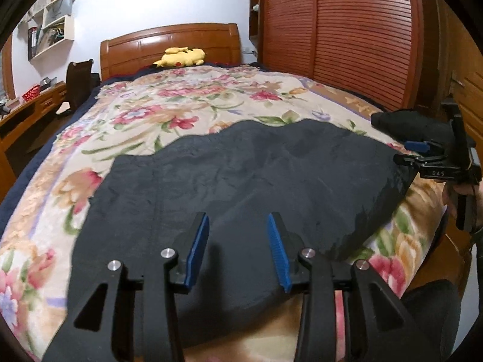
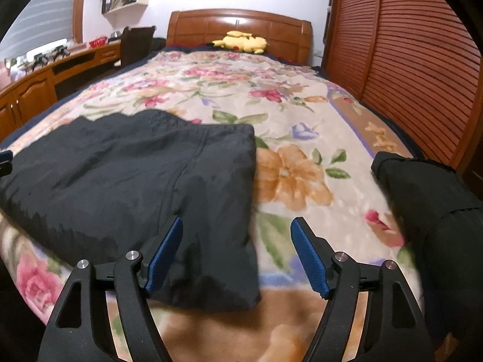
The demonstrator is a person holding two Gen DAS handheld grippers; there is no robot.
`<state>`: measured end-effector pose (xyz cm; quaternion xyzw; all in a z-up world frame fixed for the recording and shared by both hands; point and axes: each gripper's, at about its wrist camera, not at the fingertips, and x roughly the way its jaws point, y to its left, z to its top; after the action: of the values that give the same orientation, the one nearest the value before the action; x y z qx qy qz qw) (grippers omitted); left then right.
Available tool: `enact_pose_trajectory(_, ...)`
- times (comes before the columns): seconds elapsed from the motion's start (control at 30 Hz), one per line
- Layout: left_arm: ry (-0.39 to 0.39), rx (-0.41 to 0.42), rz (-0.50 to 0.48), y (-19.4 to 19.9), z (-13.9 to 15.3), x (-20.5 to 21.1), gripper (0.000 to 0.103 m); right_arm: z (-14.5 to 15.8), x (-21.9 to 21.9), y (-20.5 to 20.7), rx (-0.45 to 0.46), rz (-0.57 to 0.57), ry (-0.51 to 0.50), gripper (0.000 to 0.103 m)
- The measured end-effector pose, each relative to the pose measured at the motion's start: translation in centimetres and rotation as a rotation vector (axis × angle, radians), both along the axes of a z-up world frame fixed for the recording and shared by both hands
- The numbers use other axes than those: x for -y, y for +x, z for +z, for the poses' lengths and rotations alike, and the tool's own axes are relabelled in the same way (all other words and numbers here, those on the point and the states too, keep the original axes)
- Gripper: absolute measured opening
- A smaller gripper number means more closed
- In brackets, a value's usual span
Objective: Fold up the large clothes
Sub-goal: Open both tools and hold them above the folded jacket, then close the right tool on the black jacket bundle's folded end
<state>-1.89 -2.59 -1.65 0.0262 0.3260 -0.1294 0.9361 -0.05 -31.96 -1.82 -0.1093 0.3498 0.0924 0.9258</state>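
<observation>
I see one black garment (image 1: 241, 181) beneath both spread, empty grippers, left gripper (image 1: 238, 250) and right gripper (image 2: 238, 253); one yellow plush (image 1: 181, 56) far ahead

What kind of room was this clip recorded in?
A home bedroom, most likely. A bed with a wooden headboard and floral blanket fills the view, a yellow plush toy lies at its head, and a louvered wooden wardrobe stands alongside. A dark garment lies on the blanket.
</observation>
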Motion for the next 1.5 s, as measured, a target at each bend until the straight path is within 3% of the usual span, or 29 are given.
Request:
enact_pose_trajectory(0.37,-0.009,-0.001,0.022,-0.6,-2.9,0.7,0.04,-3.0,0.2,0.0,-0.076,-0.041,0.021,0.078)
enact_pose_trajectory(0.67,0.023,0.005,0.056,-0.9,-3.8,1.4,0.04,-4.2,1.9,0.6,-0.142,-0.065,0.19,0.08)
enact_pose_trajectory(0.87,-0.008,-0.019,0.054,-0.2,-4.3,0.9,0.041,-5.2,2.3,0.5,-0.158,-0.064,0.259,0.078)
enact_pose_trajectory(0.97,-0.017,-0.026,0.064,0.0,-4.3,0.9,0.041,-5.3,2.3,0.5,-0.169,-0.04,0.295,0.066)
enact_pose_trajectory(1.1,0.011,-0.023,0.076,0.2,-4.3,1.4,0.041,-4.8,1.3,-0.1,-0.168,0.017,0.316,0.028)
enact_pose_trajectory(1.17,0.007,-0.027,0.075,0.2,-4.3,1.4,0.041,-4.0,0.5,-0.4,-0.143,0.032,0.275,0.019)
enact_pose_trajectory(1.37,-0.038,-0.004,0.038,-1.1,-3.1,1.2,0.042,0.6,-0.8,-0.8,-0.06,0.04,0.271,0.012)
enact_pose_trajectory(1.5,-0.038,0.023,-0.017,-2.4,-2.3,2.2,0.042,3.6,-3.6,-1.0,-0.01,0.069,0.198,0.012)
